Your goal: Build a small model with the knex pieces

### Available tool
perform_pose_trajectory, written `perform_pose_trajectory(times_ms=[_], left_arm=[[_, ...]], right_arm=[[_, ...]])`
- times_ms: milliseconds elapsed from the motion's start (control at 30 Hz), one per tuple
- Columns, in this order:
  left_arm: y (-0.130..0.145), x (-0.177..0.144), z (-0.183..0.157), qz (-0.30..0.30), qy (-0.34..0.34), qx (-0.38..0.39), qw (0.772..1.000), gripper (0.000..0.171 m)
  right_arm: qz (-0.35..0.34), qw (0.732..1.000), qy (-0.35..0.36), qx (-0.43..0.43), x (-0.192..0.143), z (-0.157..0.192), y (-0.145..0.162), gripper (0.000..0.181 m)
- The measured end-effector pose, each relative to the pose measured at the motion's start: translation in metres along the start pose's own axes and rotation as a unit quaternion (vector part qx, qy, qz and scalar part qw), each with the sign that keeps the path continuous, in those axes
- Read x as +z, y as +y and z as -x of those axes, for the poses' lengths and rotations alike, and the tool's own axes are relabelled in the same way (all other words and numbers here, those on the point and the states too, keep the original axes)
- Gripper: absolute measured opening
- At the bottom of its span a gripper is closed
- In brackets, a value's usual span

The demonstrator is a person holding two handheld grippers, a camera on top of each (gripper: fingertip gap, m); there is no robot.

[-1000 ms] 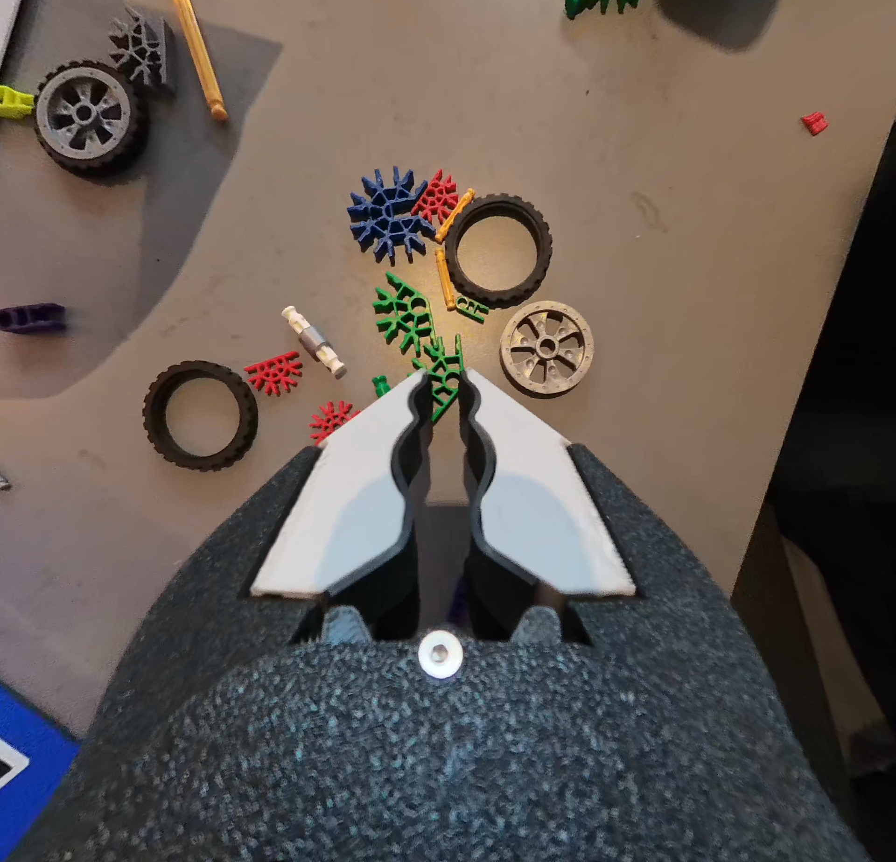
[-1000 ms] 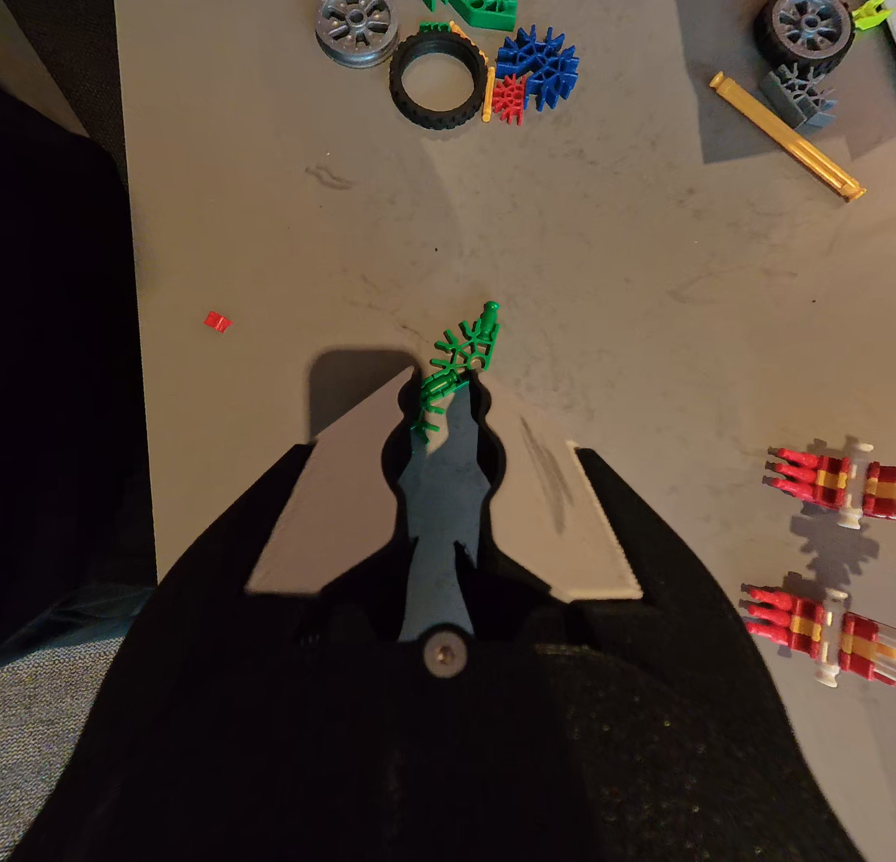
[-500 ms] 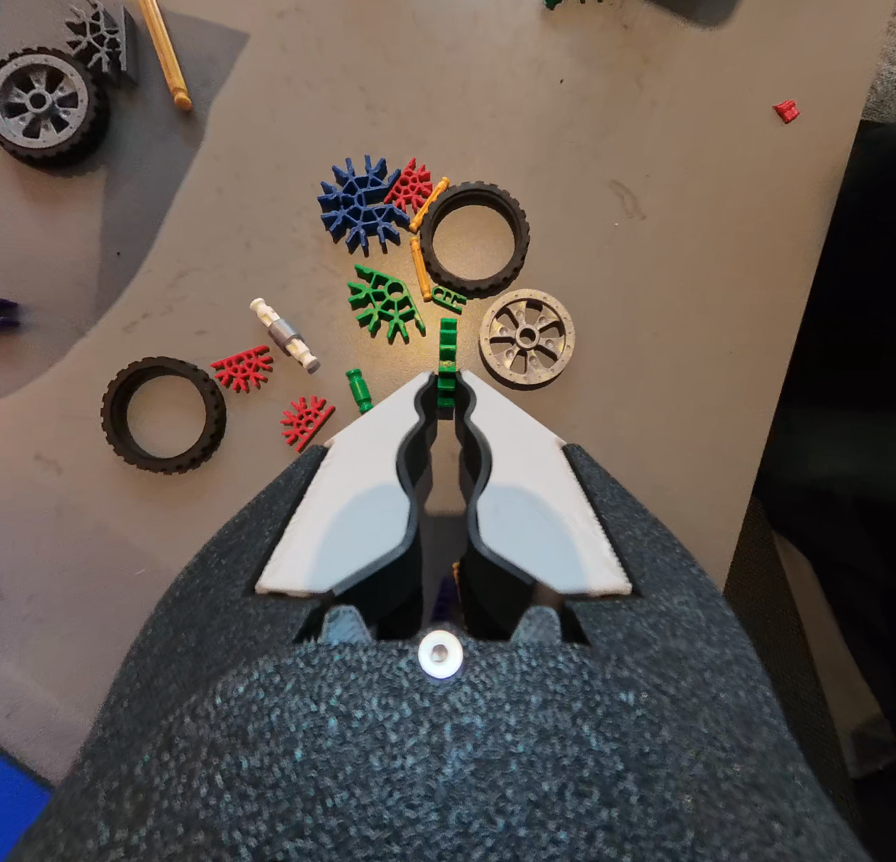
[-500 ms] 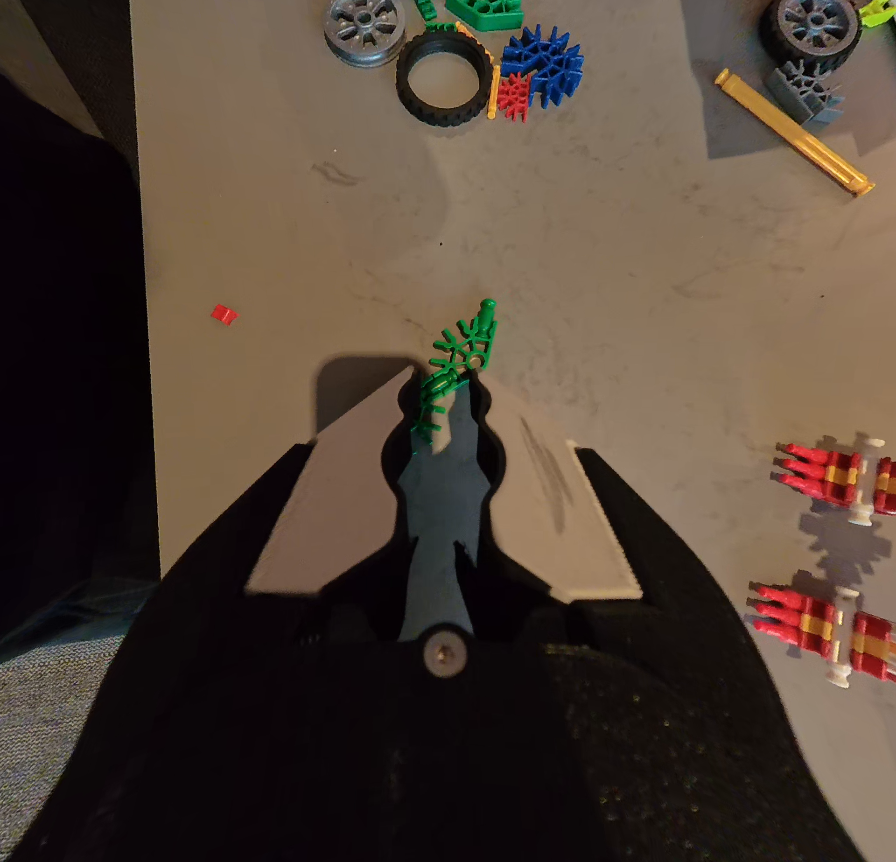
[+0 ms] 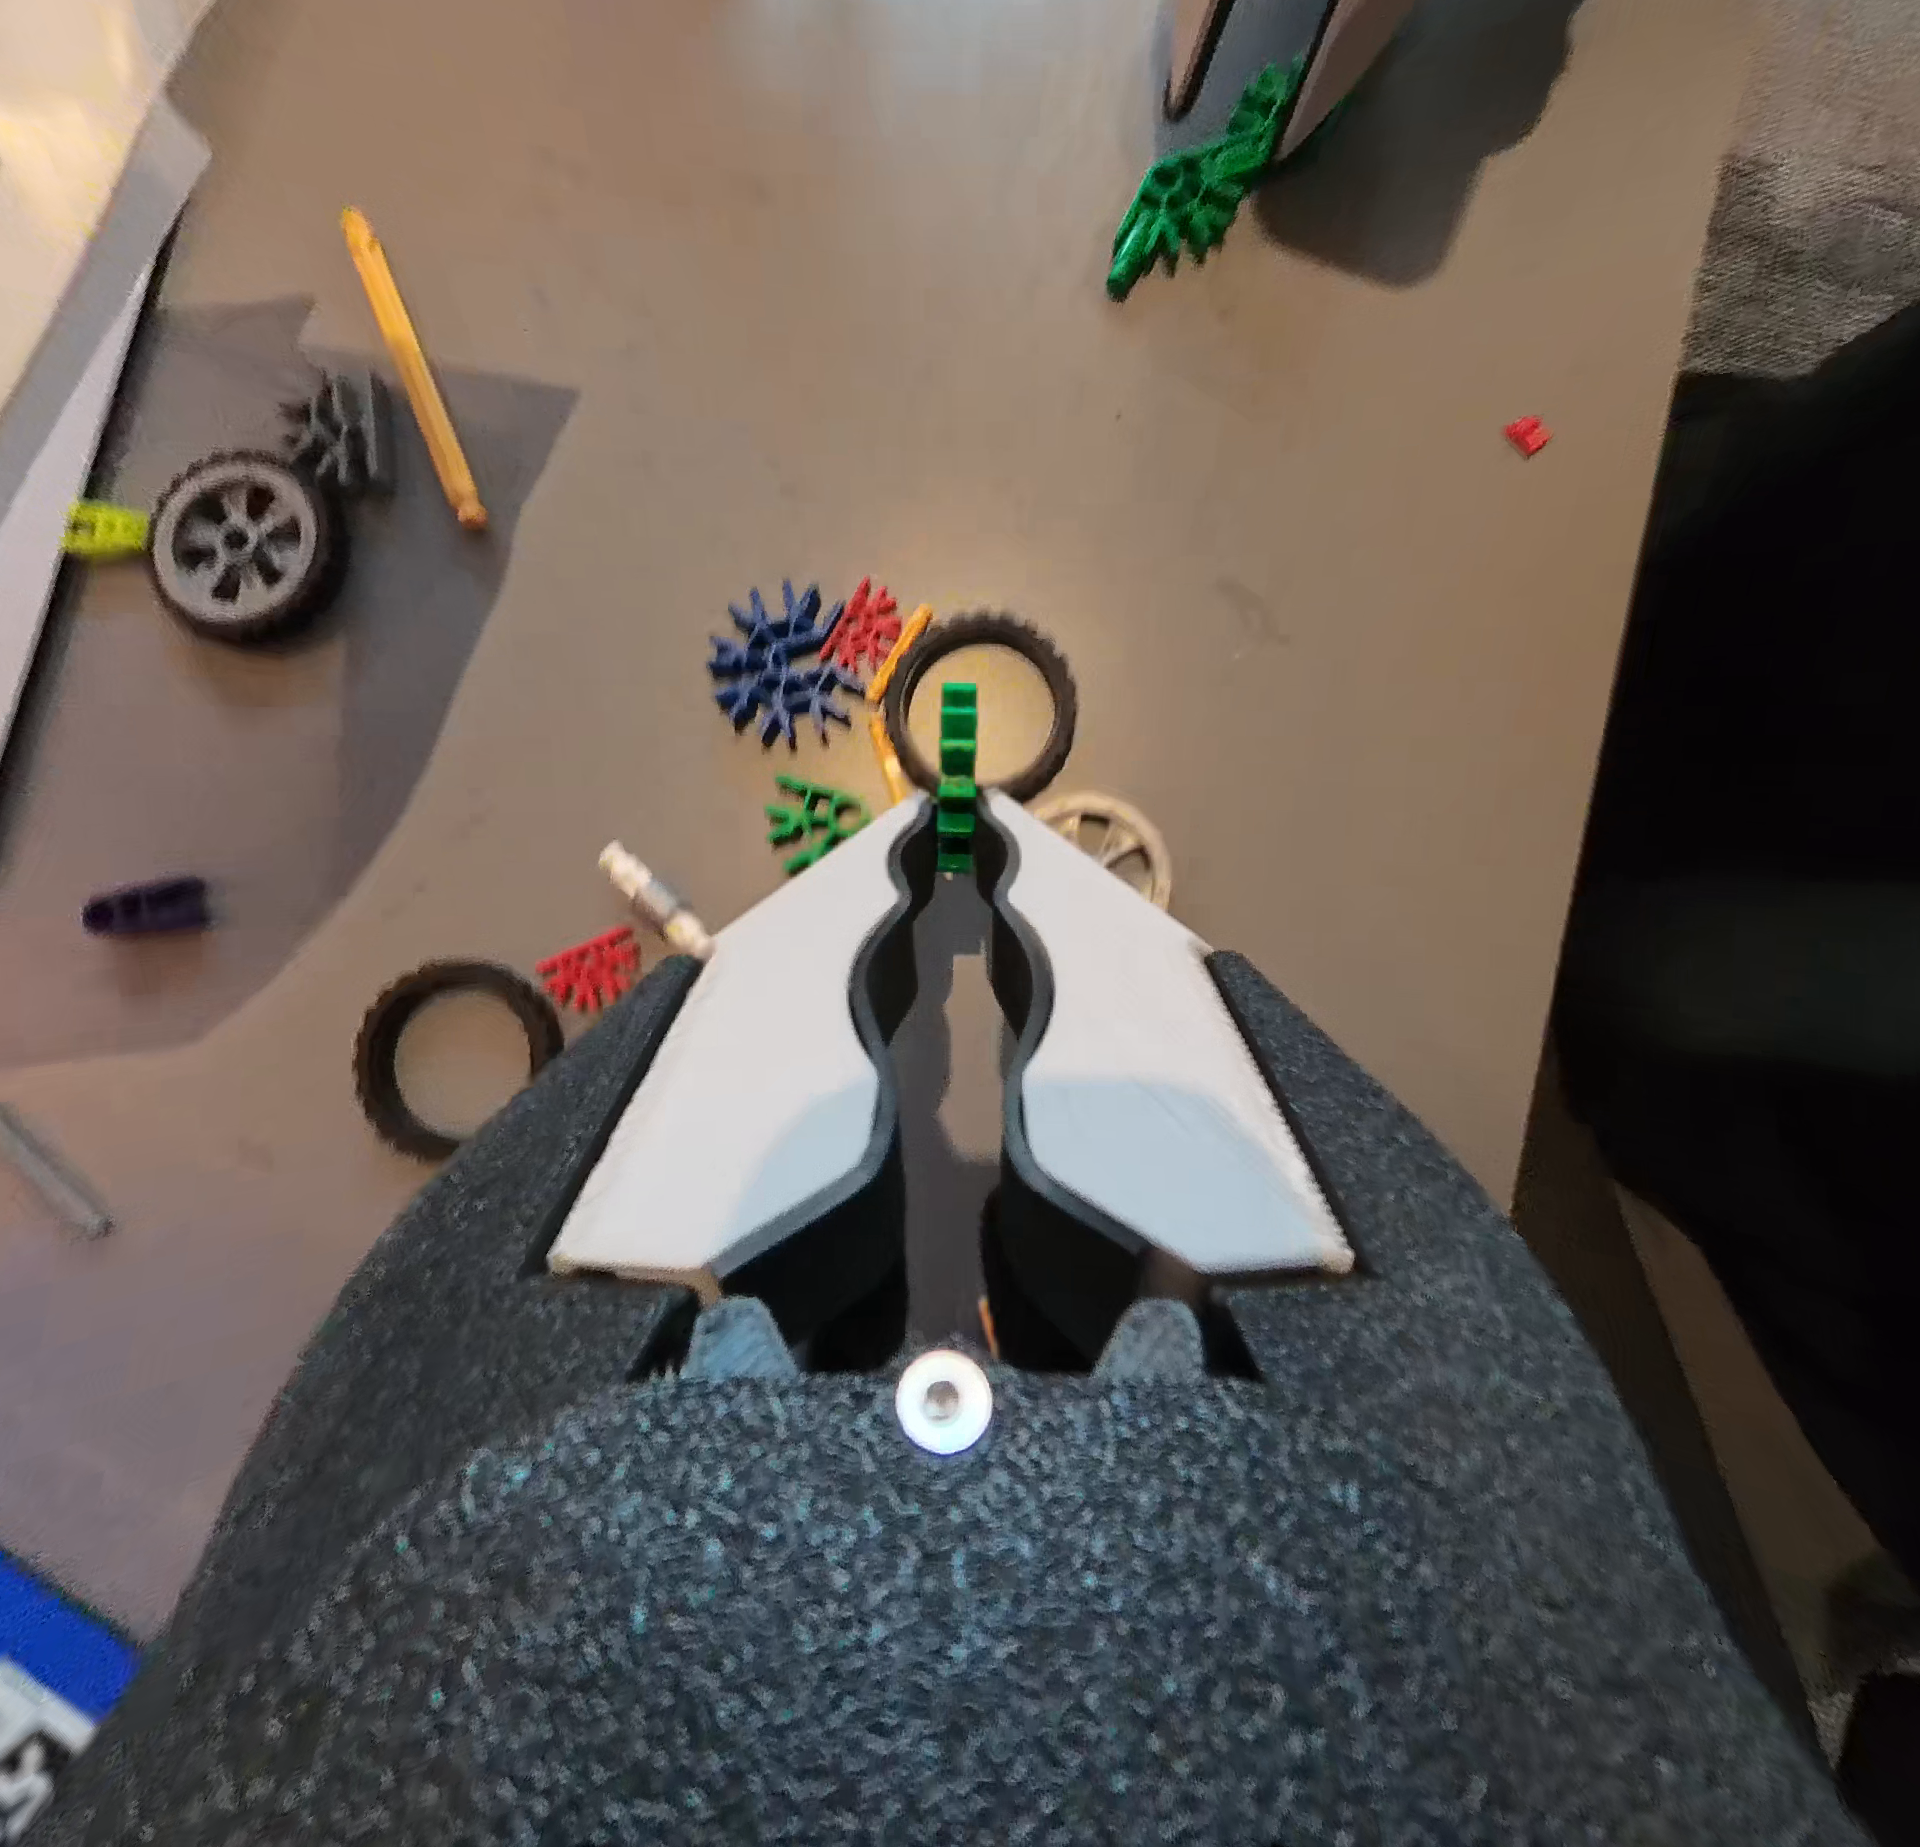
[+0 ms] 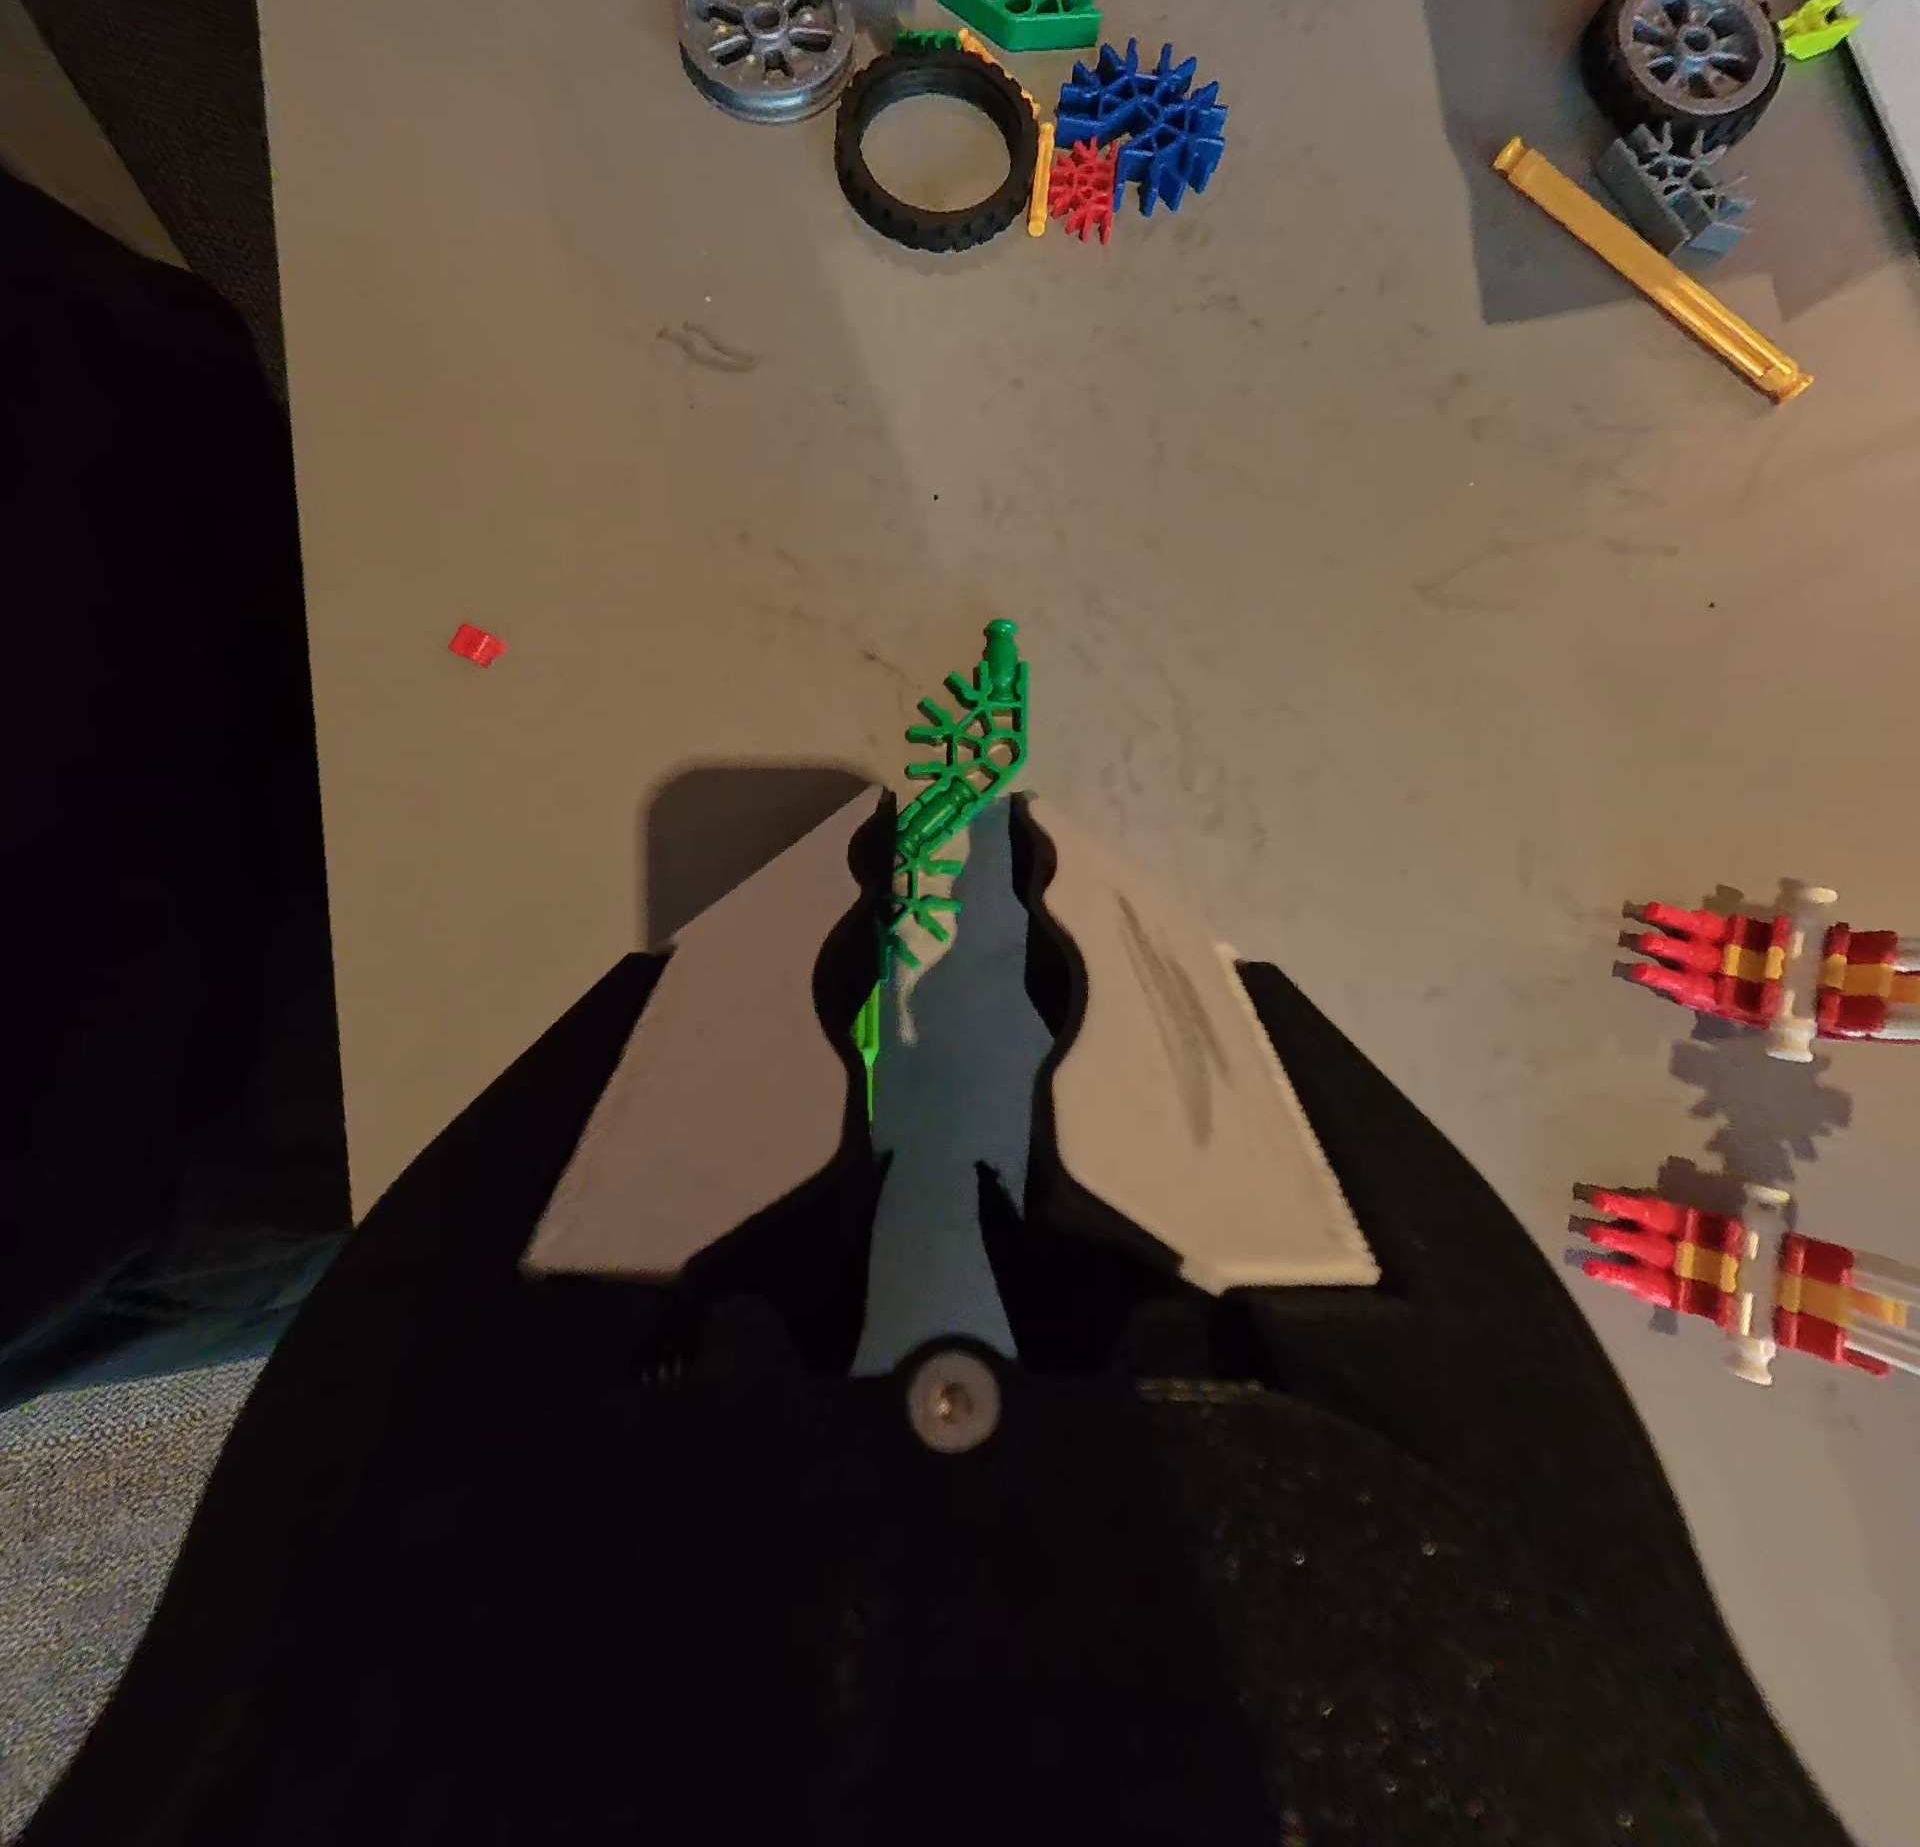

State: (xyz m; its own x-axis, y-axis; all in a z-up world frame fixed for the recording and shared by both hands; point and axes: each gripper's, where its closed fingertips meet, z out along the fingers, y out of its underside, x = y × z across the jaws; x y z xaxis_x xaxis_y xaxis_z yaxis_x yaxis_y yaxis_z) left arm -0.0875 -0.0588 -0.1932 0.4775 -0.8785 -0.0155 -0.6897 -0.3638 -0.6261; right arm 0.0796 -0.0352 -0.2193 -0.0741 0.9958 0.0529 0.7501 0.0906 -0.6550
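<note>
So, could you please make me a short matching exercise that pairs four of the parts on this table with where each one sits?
Things:
1. green connector
2. green assembly
3. long yellow rod
4. small red piece

Places:
A. alone on bare table, near its edge
B. gripped edge-on in the left tool
C. beside the grey connector and tyred wheel
D. held by the right tool

Pairs: 1-B, 2-D, 3-C, 4-A
</note>
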Motion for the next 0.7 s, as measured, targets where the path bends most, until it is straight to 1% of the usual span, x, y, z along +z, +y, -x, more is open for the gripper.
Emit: perform_pose_trajectory(times_ms=[200, 333, 433, 500, 600, 667, 700], left_arm=[[-0.047, 0.029, -0.022, -0.012, 0.066, 0.031, 0.997, 0.006], [-0.067, 0.051, -0.039, -0.008, 0.109, 0.049, 0.993, 0.006], [-0.073, 0.067, -0.047, 0.005, 0.130, 0.052, 0.990, 0.006], [-0.074, 0.075, -0.045, 0.018, 0.131, 0.056, 0.990, 0.006], [-0.077, 0.081, -0.045, 0.029, 0.156, 0.050, 0.986, 0.006], [-0.074, 0.086, -0.043, 0.049, 0.169, 0.043, 0.983, 0.006], [-0.073, 0.089, -0.040, 0.054, 0.166, 0.043, 0.984, 0.006]], right_arm=[[-0.003, 1.000, 0.006, 0.004, -0.005, 0.001, 0.002, 0.022], [0.000, 1.000, 0.002, 0.002, -0.005, 0.004, 0.006, 0.022], [-0.001, 1.000, 0.002, -0.002, -0.005, 0.005, 0.006, 0.022], [-0.002, 1.000, 0.003, -0.004, -0.006, 0.004, 0.005, 0.022], [-0.002, 1.000, 0.001, -0.007, -0.006, 0.004, 0.006, 0.022], [-0.002, 1.000, 0.000, -0.008, -0.005, 0.004, 0.006, 0.022], [-0.003, 1.000, -0.001, -0.009, -0.005, 0.004, 0.006, 0.022]])
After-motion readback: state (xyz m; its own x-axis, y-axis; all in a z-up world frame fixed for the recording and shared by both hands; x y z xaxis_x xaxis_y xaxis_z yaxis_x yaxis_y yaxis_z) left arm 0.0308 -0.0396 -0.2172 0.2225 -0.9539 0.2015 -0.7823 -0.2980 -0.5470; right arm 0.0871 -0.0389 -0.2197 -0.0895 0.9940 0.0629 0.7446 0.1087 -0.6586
